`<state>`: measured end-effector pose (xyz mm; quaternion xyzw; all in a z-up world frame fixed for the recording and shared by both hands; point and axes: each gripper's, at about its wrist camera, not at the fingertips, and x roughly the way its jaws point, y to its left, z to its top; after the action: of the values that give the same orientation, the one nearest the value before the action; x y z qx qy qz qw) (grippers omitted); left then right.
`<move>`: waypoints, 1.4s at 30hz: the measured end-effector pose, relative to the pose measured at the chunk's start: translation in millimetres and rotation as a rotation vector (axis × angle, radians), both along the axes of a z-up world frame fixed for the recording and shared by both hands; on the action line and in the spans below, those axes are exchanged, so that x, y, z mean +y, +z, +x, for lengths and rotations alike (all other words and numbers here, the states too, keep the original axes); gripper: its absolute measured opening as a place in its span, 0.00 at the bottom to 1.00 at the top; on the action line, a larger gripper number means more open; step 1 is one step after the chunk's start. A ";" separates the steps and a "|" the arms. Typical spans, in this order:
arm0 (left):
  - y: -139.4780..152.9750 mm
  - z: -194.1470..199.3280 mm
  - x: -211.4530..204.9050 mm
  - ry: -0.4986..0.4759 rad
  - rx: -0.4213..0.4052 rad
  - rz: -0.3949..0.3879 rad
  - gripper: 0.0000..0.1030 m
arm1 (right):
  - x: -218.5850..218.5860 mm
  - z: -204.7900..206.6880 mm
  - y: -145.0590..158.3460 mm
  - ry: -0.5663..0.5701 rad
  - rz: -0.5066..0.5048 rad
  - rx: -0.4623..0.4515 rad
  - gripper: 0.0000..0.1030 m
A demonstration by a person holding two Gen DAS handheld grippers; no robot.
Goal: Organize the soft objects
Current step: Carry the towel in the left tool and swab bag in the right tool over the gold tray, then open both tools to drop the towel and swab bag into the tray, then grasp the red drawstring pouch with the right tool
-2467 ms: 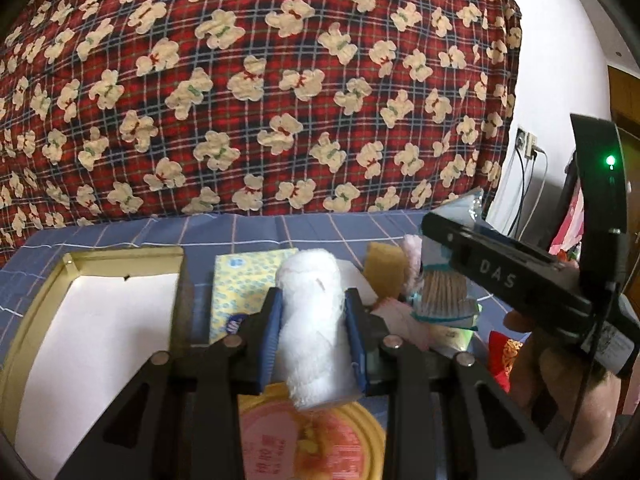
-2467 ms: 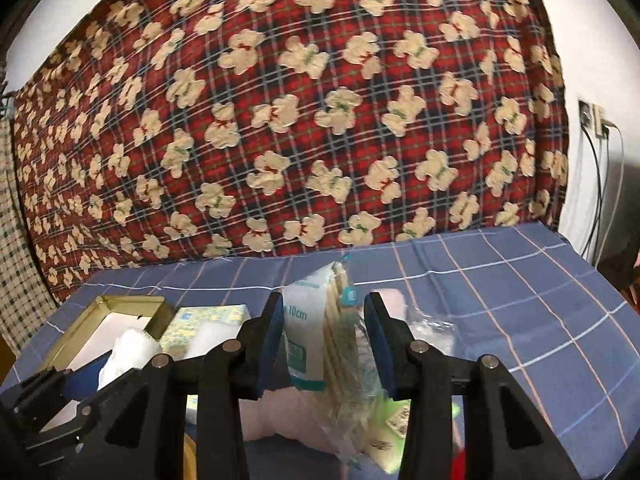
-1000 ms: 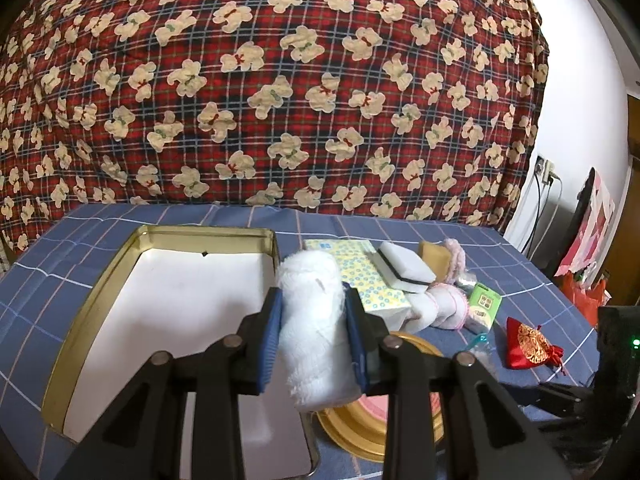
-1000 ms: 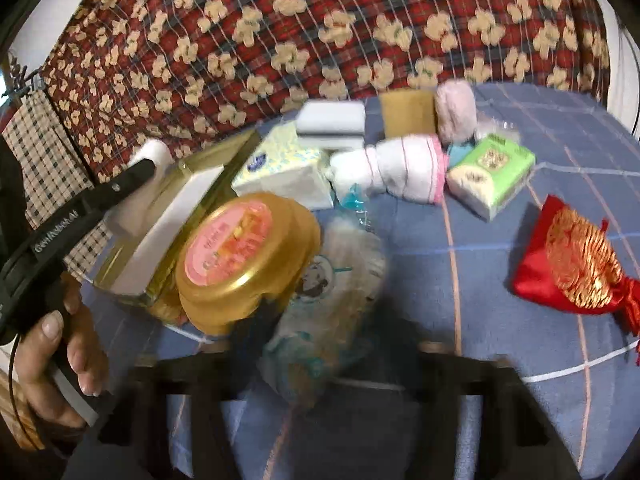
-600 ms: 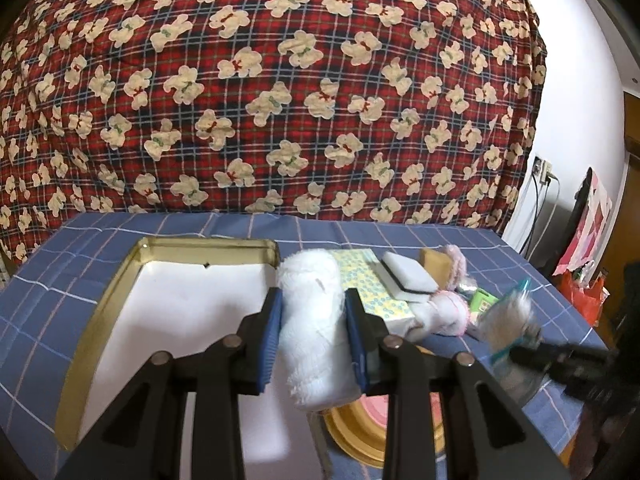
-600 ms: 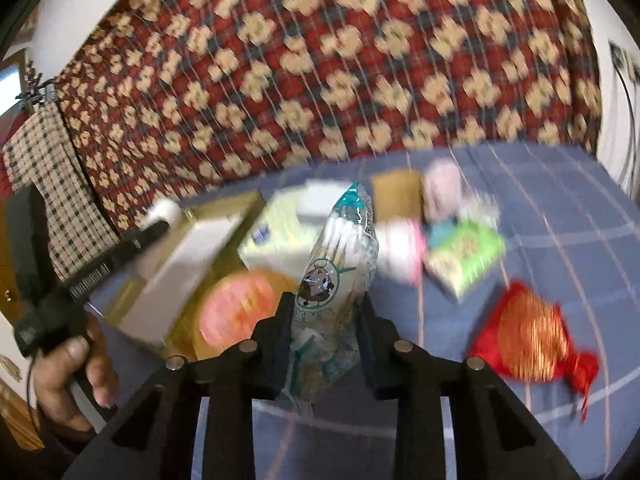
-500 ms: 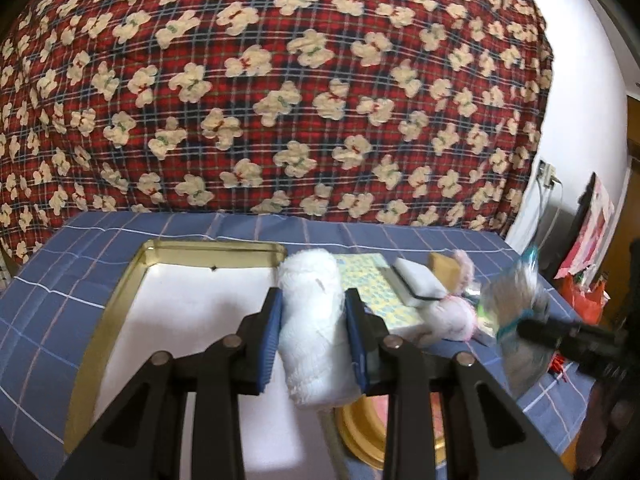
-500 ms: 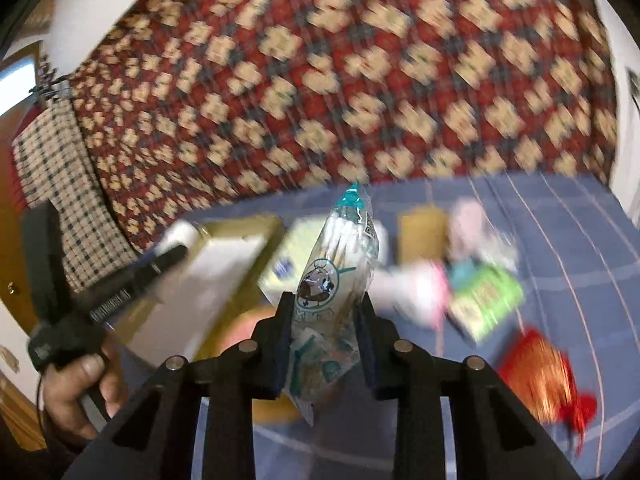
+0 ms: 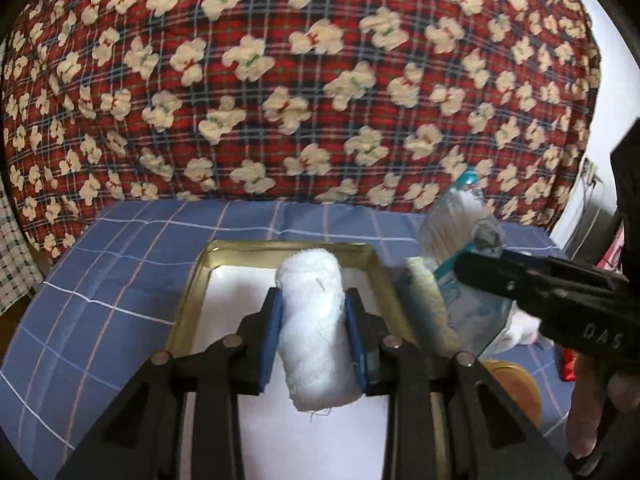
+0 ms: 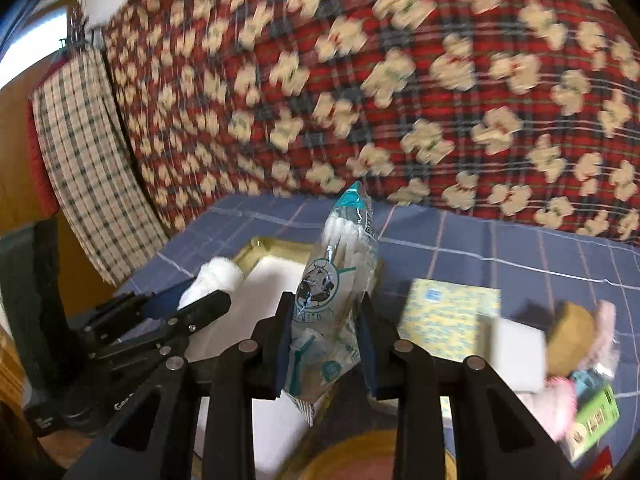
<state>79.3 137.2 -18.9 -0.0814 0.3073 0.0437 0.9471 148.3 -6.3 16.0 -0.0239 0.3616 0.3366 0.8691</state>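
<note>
The left gripper (image 9: 312, 336) is clamping a white towel roll (image 9: 314, 332), long axis pointing toward twelve o'clock, directly above the gold tray (image 9: 192, 292). The right gripper (image 10: 324, 344) is pinching a cotton swab packet (image 10: 336, 288) upright; the tray is lying at its ten o'clock. The left is judged nearer for deposit.
</note>
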 end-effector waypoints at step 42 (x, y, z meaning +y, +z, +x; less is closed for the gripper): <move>2.4 -0.3 -29.9 -0.037 0.005 0.012 0.71 | -70.8 -21.1 -6.0 -0.067 0.034 0.050 0.60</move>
<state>79.0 107.3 -16.5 -0.0696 0.3108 0.0281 0.9475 127.2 -77.1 10.0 0.0116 0.3780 0.3139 0.8709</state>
